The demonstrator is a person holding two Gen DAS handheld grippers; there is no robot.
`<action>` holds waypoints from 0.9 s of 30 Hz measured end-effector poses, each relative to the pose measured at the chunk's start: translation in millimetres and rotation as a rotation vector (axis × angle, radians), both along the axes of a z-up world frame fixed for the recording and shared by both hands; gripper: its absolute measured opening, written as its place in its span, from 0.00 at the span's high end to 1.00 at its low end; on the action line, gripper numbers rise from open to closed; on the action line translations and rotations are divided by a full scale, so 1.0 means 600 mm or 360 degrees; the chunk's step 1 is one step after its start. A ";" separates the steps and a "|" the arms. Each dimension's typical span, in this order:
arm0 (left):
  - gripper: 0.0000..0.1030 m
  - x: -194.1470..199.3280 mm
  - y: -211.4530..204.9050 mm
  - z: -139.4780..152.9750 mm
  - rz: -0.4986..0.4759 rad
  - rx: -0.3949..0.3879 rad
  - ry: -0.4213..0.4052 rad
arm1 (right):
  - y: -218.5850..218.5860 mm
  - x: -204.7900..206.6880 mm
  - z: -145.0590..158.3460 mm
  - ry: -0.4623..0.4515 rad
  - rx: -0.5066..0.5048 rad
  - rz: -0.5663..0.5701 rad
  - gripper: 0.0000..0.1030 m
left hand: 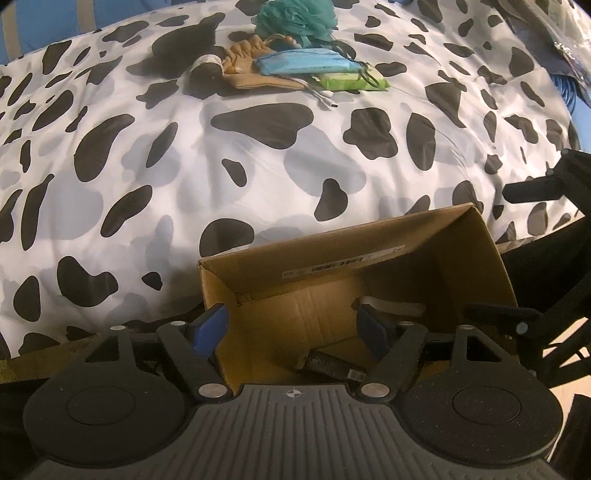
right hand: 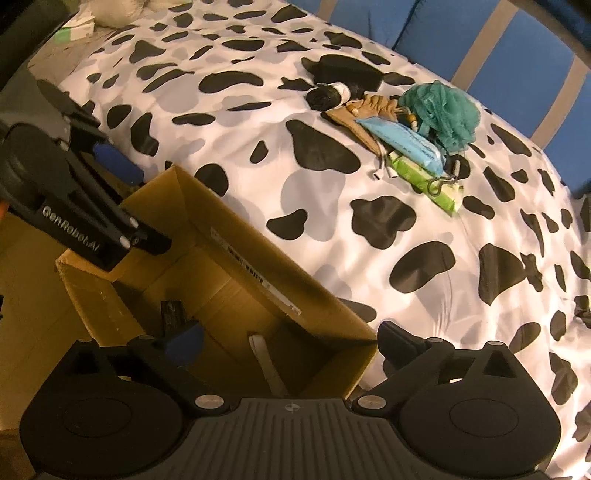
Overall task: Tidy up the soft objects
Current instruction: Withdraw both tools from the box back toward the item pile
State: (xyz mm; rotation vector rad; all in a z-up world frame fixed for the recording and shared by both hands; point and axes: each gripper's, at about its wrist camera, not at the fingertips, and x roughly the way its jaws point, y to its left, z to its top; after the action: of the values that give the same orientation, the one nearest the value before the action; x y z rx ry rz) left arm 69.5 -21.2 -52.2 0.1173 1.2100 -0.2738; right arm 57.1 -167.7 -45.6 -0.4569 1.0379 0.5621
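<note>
An open cardboard box (left hand: 461, 258) (right hand: 192, 206) stands against the edge of a cow-print bed cover (left hand: 258, 166). On the box floor lie a black item (left hand: 332, 365) (right hand: 173, 314) and a white strip (left hand: 391, 306) (right hand: 263, 356). My left gripper (left hand: 291, 328) hangs open over the box's left wall with nothing in it. My right gripper (right hand: 291, 341) is open wide over the box's near corner and holds nothing. Far up the bed lies a pile: teal mesh loofah (left hand: 295, 18) (right hand: 439, 110), blue pouch (left hand: 306, 62) (right hand: 406, 140), tan drawstring pouch (left hand: 251, 66) (right hand: 369, 107), green pack (left hand: 351, 79) (right hand: 424, 173), black roll with a white band (left hand: 207, 66) (right hand: 328, 96).
A blue and grey striped surface (right hand: 517, 74) rises behind the bed. A green and white carton (right hand: 77, 31) and a white bundle lie at the bed's far corner. Something blue and coiled (left hand: 565, 92) sits at the bed's right edge. The left gripper's body (right hand: 74, 192) leans over the box.
</note>
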 end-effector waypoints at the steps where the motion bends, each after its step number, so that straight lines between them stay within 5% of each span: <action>1: 0.26 0.000 -0.001 0.000 -0.0003 0.0001 0.0001 | -0.001 0.002 0.001 -0.0006 0.0002 -0.0008 0.03; 27: 0.26 0.004 -0.008 0.006 -0.0031 -0.0025 -0.0021 | -0.015 0.017 0.019 -0.0062 0.0073 -0.0140 0.03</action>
State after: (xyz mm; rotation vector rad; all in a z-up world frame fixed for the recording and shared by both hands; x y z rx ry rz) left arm 71.8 -26.3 -48.5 0.1171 1.1941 -0.2993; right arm 67.6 -176.9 -34.2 -0.3786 1.0013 0.4955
